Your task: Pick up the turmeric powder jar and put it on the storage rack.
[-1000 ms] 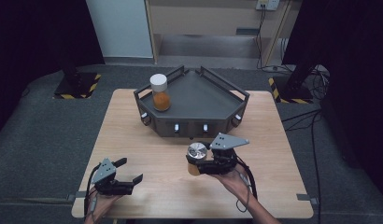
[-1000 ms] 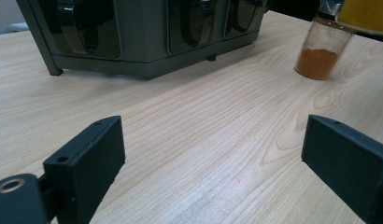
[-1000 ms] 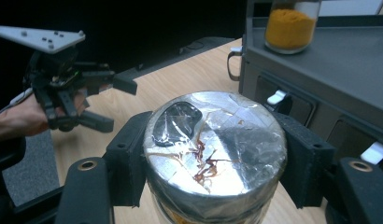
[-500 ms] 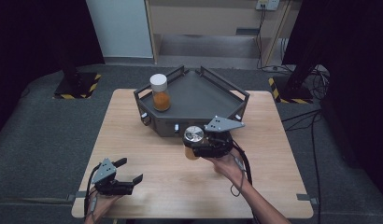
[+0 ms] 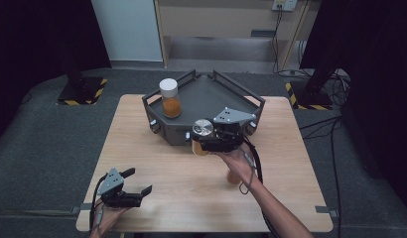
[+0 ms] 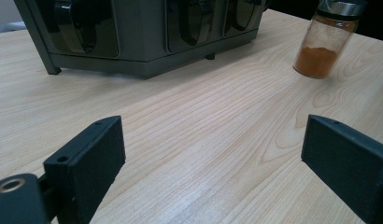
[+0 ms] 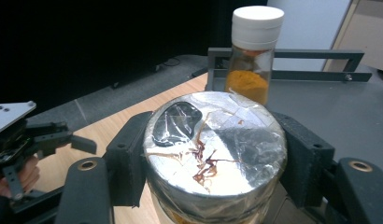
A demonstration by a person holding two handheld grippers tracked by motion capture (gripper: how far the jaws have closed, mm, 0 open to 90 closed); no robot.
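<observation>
My right gripper [image 5: 202, 135] is shut on a jar with a crinkled foil top [image 5: 203, 128], held in the air at the front edge of the dark grey rack [image 5: 226, 91]. In the right gripper view the jaws clamp the foil-topped jar [image 7: 213, 149] on both sides. A white-capped jar of orange powder [image 5: 170, 98] stands on the rack's left side, and it is straight ahead as the white-capped jar [image 7: 254, 51] in the right gripper view. My left gripper [image 5: 138, 188] rests open near the table's front left corner, with nothing between its pads [image 6: 213, 158].
Another jar of orange powder [image 6: 327, 39] stands on the wooden table [image 5: 157, 163], partly hidden under the right forearm [image 5: 235, 177]. The rack's front has dark recessed openings [image 6: 77, 23]. Black stands and cables lie on the grey floor around the table.
My right gripper has lifted the foil-topped jar and carried it away from the person, up to the rack's front edge. The left gripper has stayed put.
</observation>
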